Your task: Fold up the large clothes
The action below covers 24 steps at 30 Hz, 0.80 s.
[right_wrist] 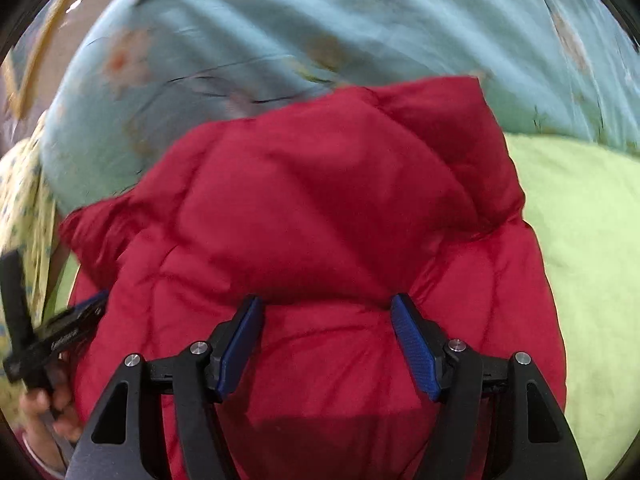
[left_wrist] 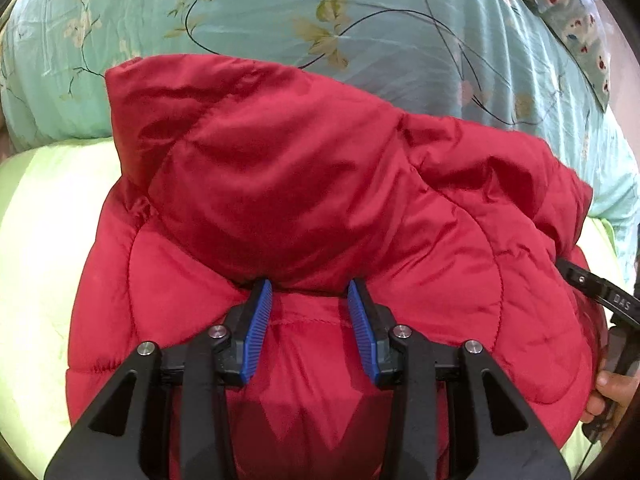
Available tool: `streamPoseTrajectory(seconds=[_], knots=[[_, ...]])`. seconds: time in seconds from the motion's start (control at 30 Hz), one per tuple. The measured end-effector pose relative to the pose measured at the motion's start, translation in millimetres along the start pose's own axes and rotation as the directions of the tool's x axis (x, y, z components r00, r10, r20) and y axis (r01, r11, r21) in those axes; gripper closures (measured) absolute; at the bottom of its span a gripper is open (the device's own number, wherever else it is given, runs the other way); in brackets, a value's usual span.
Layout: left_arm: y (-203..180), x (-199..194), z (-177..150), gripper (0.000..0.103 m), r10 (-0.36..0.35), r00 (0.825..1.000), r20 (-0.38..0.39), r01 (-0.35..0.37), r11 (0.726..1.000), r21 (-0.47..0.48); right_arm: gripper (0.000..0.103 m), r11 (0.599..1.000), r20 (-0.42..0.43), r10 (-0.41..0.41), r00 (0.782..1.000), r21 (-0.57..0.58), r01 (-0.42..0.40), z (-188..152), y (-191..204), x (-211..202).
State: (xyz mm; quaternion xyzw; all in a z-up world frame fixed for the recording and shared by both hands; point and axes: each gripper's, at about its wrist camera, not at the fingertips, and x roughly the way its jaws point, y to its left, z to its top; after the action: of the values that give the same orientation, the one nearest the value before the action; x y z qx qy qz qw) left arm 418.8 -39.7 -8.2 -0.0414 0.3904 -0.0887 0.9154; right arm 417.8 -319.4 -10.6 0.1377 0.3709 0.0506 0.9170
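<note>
**A:** Since both wrist views were mostly filled by it, where was the red quilted puffer jacket (left_wrist: 304, 208) lying?

**B:** On the pale green bedsheet (left_wrist: 36, 248), far edge up against the light blue floral quilt (left_wrist: 280, 12). One flap of the jacket was already turned over onto its body, so I'd judge it partly folded, not finished.

**A:** The left hand-held gripper with blue ribbed pads (left_wrist: 310, 292), what was it doing?

**B:** Jaws spread, nothing pinched. The tips sat right at the turned-over flap's near edge, touching the fabric or nearly so. My guess is it was placed there either to take that edge or having just let it go. Couldn't say which.

**A:** And the right hand-held gripper with blue pads (right_wrist: 326, 308)?

**B:** Same: jaws apart, wider than the left's, tips at the flap's edge, no fabric between them. That view was motion-blurred, so contact was unclear.

**A:** Why both at the same edge?

**B:** A puffy flap springs back. Two spaced grip points would keep the fold line straight. That's a judgement.

**A:** Counts?

**B:** One jacket. Two grippers, each with two blue pads. One green sheet, one floral quilt, plus one printed cloth with small red figures (left_wrist: 576, 20) at the left view's upper right. Each view caught the other gripper at its margin, held in a bare hand (left_wrist: 612, 390).
</note>
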Motion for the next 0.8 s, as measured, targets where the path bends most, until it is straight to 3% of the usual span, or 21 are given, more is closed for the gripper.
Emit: streamPoseTrajectory(seconds=[0.13,0.37,0.5,0.67,0.8], knots=[[2,4,2,0.064,0.003,1.0,0.0,-0.003,1.0,-0.009,0.034,1.0,0.014,-0.023,1.0,0.014,0.023,1,-1,13],[29,-38,-15,0.064,-0.123,0.992,0.02,0.124,0.99,-0.063,0.033,1.0,0.013,-0.024,1.0,0.005,0.024,-5,4,20],[46,-63,-28,0.063,-0.155,0.987,0.05,0.16,0.983,-0.093,0.033,1.0,0.028,-0.002,1.0,0.007,0.002,-7,6,19],[60,-81,-37,0.062,-0.128,0.989,0.073,0.134,0.987,-0.086,0.033,0.999,0.02,0.027,0.999,0.023,-0.027,-14,5,2],[72,-90,-50,0.053,-0.108,0.988,0.109,0.12,0.987,-0.11,0.033,0.998,0.022,0.055,0.998,0.041,-0.055,-22,8,-19]])
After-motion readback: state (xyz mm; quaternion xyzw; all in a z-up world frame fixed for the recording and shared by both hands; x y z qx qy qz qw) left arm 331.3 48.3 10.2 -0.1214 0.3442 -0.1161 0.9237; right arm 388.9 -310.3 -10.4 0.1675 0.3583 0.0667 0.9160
